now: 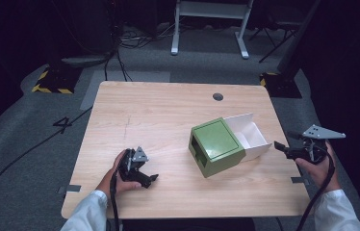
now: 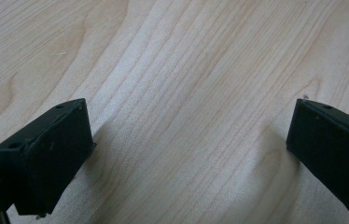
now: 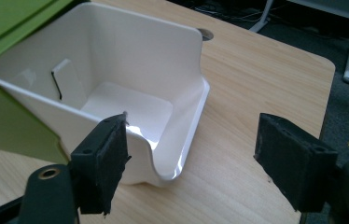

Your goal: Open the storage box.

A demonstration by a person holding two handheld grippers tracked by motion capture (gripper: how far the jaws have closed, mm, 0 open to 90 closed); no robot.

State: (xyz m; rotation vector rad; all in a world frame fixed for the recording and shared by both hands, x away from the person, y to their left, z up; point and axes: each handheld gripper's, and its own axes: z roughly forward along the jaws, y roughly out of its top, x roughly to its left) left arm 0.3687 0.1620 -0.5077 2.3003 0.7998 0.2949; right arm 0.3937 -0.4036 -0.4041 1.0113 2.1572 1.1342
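Left gripper (image 1: 150, 179) resting low on the wooden table (image 1: 135, 110), jaws spread wide over bare wood. Mid-table, green box (image 1: 216, 147) with white drawer (image 1: 248, 135) pulled out rightward. Right gripper (image 1: 280, 147) just beside the drawer's end, jaws parted, gripping nothing.

Green box (image 1: 216, 147) w/ white drawer (image 1: 250, 134) out, on wood table (image 1: 144, 110).

Left tool (image 1: 142, 174) and right tool (image 1: 289, 150) both gape wide, empty.

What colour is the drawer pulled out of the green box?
White, glossy; the drawer shows best in the right gripper view, sticking out of the green box.
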